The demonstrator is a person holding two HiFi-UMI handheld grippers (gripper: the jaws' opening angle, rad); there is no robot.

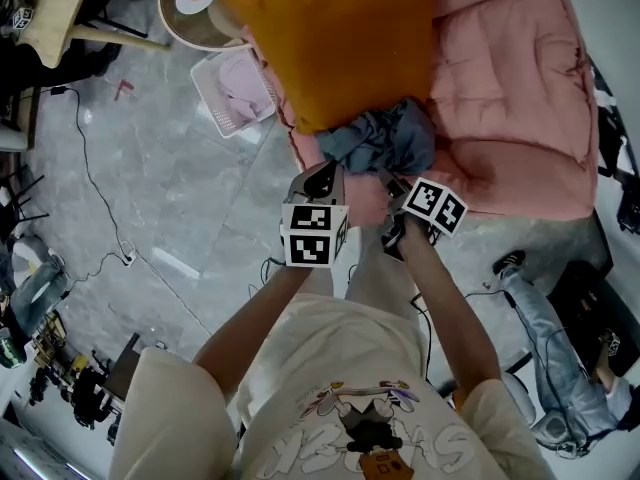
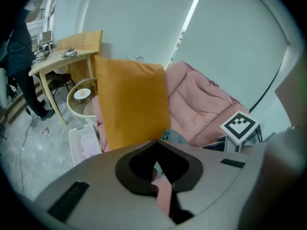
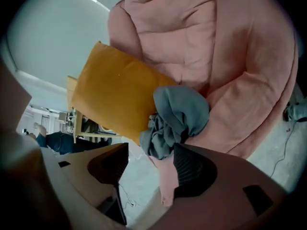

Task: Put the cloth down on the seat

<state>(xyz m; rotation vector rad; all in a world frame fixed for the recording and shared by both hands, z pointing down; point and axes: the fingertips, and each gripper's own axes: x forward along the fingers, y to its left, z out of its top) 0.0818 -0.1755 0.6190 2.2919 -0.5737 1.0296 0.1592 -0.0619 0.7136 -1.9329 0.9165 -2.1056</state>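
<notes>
grey-blue cloth (image 1: 385, 136): lies crumpled in a heap on the front edge of the pink seat (image 1: 510, 88), tucked against the lower corner of the orange cushion (image 1: 330, 38) and touching it; looks set down, free of both tools. shows no clear long axis, just a rounded bunch, perhaps a little wider across the seat front than deep. sits straight ahead of and beyond the right gripper (image 3: 151, 150), jaws there wide apart, nothing between the pads, only floor and seat edge visible through the gap. lies up and slightly right of the left gripper (image 1: 322, 180) in the head view, jaws there pinched together at the tips, gripping nothing that can be made out, a sliver of pink behind them. both grippers near the cloth, just off the seat front, the right seemingly the more squarely aimed at it. judged: placing looks done, so probably calls for a retreat clear of the heap without snagging a fold. hidden or unclear: back of the cloth under the cushion's corner; only a scrap of it above the tool body in the left gripper view. further out: white basket (image 1: 235, 88) on the floor beside the seat, round side table (image 1: 195, 8) beyond it, wooden worktop (image 2: 62, 59) by the wall.
</notes>
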